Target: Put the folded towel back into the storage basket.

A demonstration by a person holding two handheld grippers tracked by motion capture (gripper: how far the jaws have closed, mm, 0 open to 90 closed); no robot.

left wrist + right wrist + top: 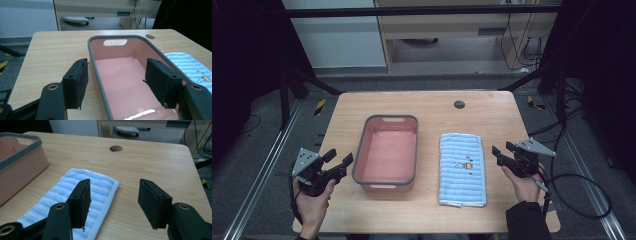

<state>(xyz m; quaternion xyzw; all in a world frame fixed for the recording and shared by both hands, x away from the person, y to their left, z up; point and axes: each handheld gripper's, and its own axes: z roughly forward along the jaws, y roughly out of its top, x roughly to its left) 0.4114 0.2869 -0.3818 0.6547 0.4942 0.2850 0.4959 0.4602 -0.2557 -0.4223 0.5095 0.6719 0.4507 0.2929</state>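
A pink basin with a grey rim (360, 150) stands empty on the wooden table, left of centre. To its right lies a folded blue-striped towel (462, 167) with a small cartoon print. My left gripper (340, 157) is held at the basin's near left corner, open. In the left gripper view its jaws (117, 67) straddle the basin's left wall (96, 72) without touching it. My right gripper (503, 149) hovers just right of the towel, open and empty. In the right gripper view (115, 185) one jaw hangs over the towel's edge (65, 187), the other over bare wood.
A round cable hole (459, 104) sits in the table's far side, also seen as the hole (115, 148). Black cables (577, 195) trail off the table's right edge. Metal frame rails (262, 170) run along both sides, and cabinets stand beyond the far edge.
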